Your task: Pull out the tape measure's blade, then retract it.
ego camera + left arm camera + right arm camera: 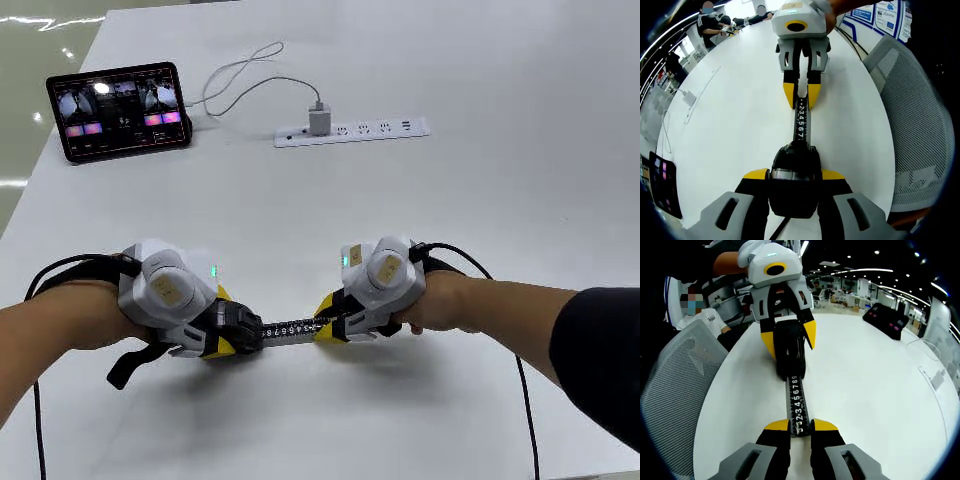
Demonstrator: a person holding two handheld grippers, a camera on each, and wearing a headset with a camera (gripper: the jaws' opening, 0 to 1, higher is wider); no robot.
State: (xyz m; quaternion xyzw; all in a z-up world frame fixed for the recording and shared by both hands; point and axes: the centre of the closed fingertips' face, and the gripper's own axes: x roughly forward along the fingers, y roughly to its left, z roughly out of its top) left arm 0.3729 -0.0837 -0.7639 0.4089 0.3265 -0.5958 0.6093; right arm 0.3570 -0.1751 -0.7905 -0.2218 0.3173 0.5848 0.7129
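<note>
A black tape measure case (pixel 795 177) sits between the yellow-tipped fingers of my left gripper (pixel 795 175), which is shut on it; in the head view the case (pixel 243 333) is at the lower middle in the left gripper (pixel 228 335). A short stretch of black blade with white numbers (pixel 293 329) runs out to the right. My right gripper (pixel 800 426) is shut on the blade's end (pixel 798 422), with the numbers up to 9 showing (pixel 795 397). In the head view the right gripper (pixel 330 329) is close to the left one, just above the white table (pixel 420 200).
A tablet with a lit screen (pixel 120 108) lies at the back left. A white power strip (pixel 352 131) with a plugged charger (pixel 319 119) and a looping cable (pixel 238 75) lies at the back middle. A grey mesh chair (pixel 912 115) stands beside the table's edge.
</note>
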